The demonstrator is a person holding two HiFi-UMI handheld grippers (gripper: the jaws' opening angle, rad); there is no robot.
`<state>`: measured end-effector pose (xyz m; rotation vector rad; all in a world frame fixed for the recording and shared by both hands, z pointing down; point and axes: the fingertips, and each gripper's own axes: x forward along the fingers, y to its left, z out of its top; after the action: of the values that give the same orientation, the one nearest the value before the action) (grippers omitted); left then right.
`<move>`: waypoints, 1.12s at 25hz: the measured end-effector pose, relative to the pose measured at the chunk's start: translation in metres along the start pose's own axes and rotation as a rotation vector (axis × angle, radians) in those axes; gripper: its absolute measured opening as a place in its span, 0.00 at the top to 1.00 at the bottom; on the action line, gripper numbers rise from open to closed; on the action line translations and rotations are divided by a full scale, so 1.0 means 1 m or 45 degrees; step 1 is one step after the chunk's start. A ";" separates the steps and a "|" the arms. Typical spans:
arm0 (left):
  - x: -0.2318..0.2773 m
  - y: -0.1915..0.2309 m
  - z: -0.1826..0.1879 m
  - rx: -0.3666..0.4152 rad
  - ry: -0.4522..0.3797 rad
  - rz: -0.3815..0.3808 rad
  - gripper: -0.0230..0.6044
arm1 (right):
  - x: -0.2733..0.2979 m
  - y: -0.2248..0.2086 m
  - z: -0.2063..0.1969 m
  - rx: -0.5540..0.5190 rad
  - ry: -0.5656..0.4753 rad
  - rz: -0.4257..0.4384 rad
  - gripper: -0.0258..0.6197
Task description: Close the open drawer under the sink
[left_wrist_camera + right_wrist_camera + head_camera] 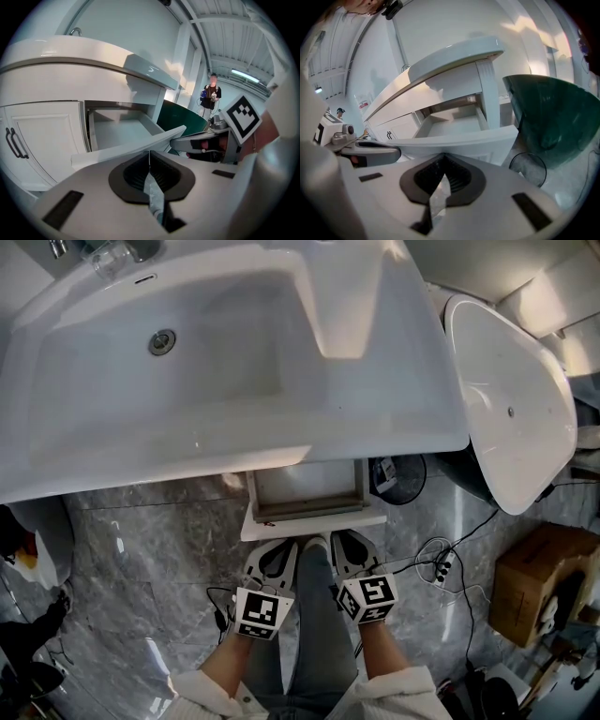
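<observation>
1. the drawer (pixel 314 520) stands pulled out under the sink (pixel 187 381), its inside bare and its white front facing the person.
2. the left tool (pixel 281 544) and the right tool (pixel 349 540) sit side by side just at that front, near its middle. both are clenched, with nothing between their jaws. no view shows for sure whether the tips touch the front.
3. the likeliest slip: the narrow closed tips could slide on the smooth front, up over its top edge or down under it, if the push comes at an angle rather than square.
4. if one tool pushes harder than the other, the drawer may skew on its runners and stick partway.
5. a hard shove could slam it and bounce it back open.
6. cables (pixel 441 563) lie on the floor just to the person's right. a step forward there could snag them.
</observation>
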<state>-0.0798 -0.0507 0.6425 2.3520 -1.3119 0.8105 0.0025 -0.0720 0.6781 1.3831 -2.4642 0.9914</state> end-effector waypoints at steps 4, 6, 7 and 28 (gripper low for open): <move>-0.001 0.000 0.003 0.026 0.002 -0.017 0.94 | 0.000 0.000 0.002 -0.017 -0.008 -0.030 0.95; -0.002 0.000 0.004 0.027 -0.003 -0.023 0.94 | -0.001 0.001 0.004 -0.027 -0.012 -0.038 0.95; -0.002 0.000 0.006 0.025 -0.007 -0.022 0.94 | -0.001 0.001 0.005 -0.025 -0.015 -0.039 0.95; -0.006 0.002 0.022 0.058 -0.049 -0.051 0.94 | -0.005 0.004 0.020 0.004 -0.049 -0.121 0.95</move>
<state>-0.0774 -0.0597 0.6210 2.4327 -1.2704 0.7946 0.0058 -0.0793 0.6593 1.5184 -2.3991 0.9580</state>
